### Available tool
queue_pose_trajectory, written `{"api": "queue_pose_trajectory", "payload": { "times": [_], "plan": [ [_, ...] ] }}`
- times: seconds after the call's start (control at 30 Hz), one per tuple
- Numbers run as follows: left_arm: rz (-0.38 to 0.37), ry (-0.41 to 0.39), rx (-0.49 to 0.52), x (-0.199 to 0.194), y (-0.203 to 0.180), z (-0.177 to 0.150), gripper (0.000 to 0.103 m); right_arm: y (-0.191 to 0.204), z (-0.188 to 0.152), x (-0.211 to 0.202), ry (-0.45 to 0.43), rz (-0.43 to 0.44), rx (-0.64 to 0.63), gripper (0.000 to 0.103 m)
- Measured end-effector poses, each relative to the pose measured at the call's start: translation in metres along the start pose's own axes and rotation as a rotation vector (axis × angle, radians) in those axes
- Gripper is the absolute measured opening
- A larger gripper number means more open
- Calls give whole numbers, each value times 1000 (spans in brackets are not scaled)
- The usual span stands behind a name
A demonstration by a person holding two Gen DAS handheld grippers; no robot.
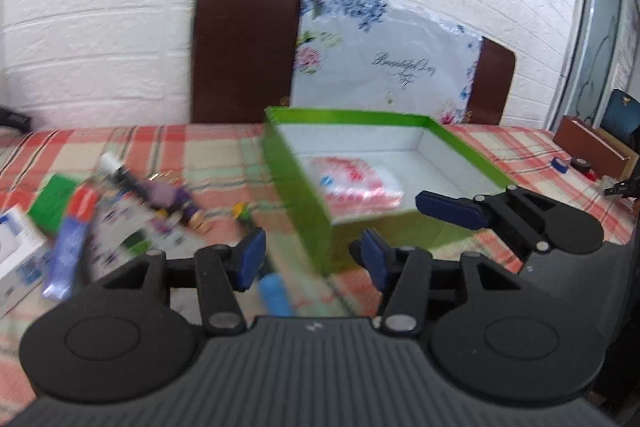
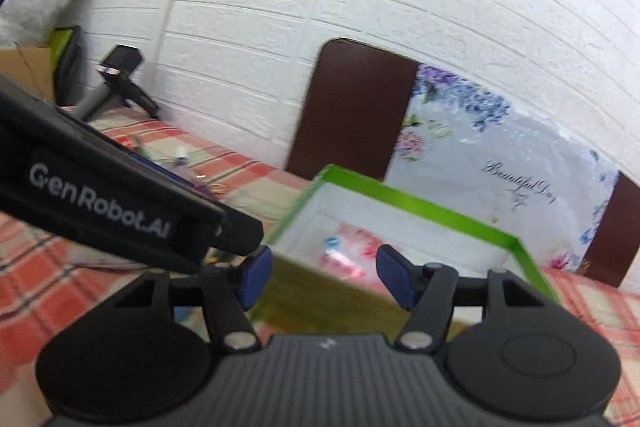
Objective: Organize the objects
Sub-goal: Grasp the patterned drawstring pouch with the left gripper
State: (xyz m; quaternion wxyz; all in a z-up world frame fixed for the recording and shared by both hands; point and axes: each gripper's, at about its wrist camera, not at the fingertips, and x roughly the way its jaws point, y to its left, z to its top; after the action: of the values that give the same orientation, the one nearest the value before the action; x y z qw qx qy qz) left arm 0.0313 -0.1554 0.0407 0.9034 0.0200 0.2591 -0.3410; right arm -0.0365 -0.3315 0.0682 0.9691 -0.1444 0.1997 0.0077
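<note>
Left wrist view: green box (image 1: 298, 187) near the table's (image 1: 180, 147) far edge holds a pink-printed plastic packet (image 1: 352, 179); left hand-held gripper (image 1: 312, 259) released, empty. Right wrist view: right hand-held gripper (image 2: 324, 275) released before the box.

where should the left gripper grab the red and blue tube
Across the tube's blue lower body, coming from above. It lies flat and slanted among the clutter left of the green box, so its narrow width fits the left gripper's open jaws. Blur hides its exact edges.
</note>
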Motion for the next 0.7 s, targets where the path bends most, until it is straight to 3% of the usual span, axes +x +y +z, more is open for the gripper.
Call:
{"api": "queue_pose_trajectory", "payload": {
  "times": [0.27,0.4,0.6,0.63,0.7],
  "plan": [
    [196,109,-118,-32,65,-52,55,73,-10,7,89,197,-74,60],
    [277,126,-216,-44,101,-63,55,101,1,19,97,225,-107,63],
    [348,116,-289,-59,129,-70,55,116,30,84,141,221,-72,84],
    [362,114,-290,-61,132,-71,55,118,31,93,154,224,-62,97],
    [379,111,-298,-64,137,-71,55,122,31,116,215,282,-47,103]
  ]
}}
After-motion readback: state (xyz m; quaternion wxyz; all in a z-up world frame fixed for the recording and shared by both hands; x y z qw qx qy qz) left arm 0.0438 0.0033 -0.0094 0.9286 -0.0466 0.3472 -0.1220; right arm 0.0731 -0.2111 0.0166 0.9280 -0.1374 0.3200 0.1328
